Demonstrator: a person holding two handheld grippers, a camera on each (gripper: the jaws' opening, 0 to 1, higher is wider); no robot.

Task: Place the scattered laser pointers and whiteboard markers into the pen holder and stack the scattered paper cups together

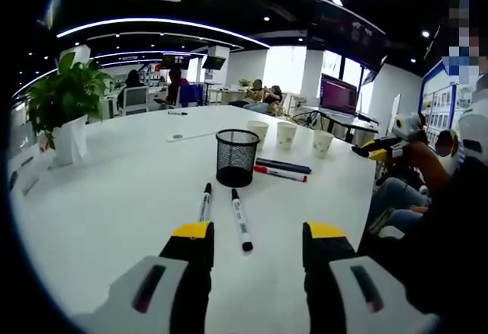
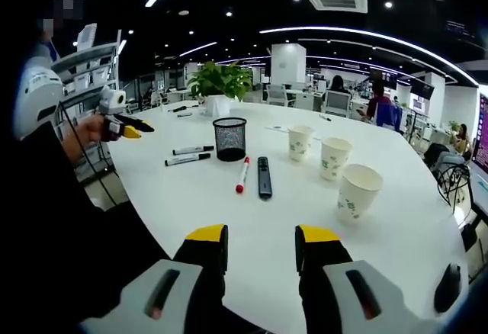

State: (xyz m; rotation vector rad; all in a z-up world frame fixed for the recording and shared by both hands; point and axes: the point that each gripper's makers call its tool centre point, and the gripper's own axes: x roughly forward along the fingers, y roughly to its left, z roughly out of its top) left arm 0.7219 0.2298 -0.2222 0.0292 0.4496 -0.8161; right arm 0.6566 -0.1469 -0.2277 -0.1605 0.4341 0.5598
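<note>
Lying lengthwise toward the pen holder (image 1: 237, 156), two markers (image 1: 241, 219) face both empty, wide-open grippers (image 1: 258, 235).

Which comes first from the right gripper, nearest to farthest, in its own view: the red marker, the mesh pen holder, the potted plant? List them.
1. Red marker, on the white table ahead of the right gripper, slightly left.
2. Mesh pen holder, just beyond the marker, standing upright.
3. Potted plant, at the table's far edge, well behind the holder.

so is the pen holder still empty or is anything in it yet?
Empty, as far as shows: nothing sticks out of the pen holder, and light passes through its mesh. Markers and laser pointer lie on the table.
</note>
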